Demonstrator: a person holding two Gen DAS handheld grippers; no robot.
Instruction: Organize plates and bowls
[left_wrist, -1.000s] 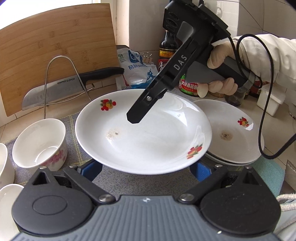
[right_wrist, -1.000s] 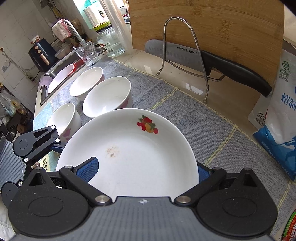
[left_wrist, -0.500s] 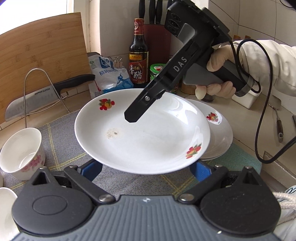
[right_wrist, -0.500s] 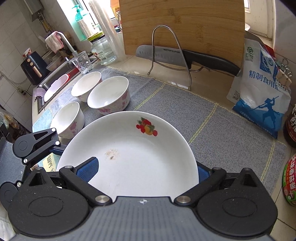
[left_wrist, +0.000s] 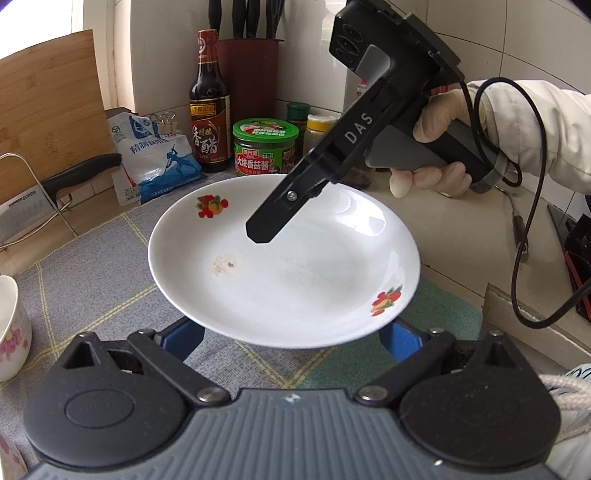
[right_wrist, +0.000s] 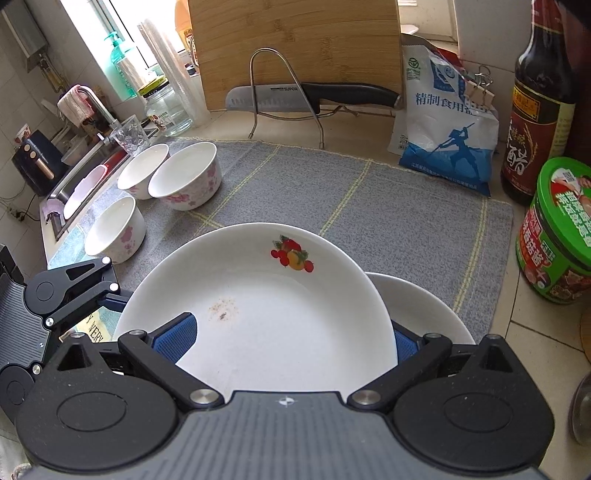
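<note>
Three floral bowls (right_wrist: 184, 181) sit on the grey mat (right_wrist: 388, 206) at my left. My left gripper (left_wrist: 290, 334) spreads wide beneath the fruit-print plate (right_wrist: 258, 314). My right gripper (right_wrist: 291, 336) clamps that plate's rim, holding it raised over another plate (right_wrist: 424, 306) at right.

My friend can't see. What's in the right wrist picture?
A white plate with painted fruit is gripped by the right gripper, above another plate. Three flowered bowls sit on a grey mat.
</note>
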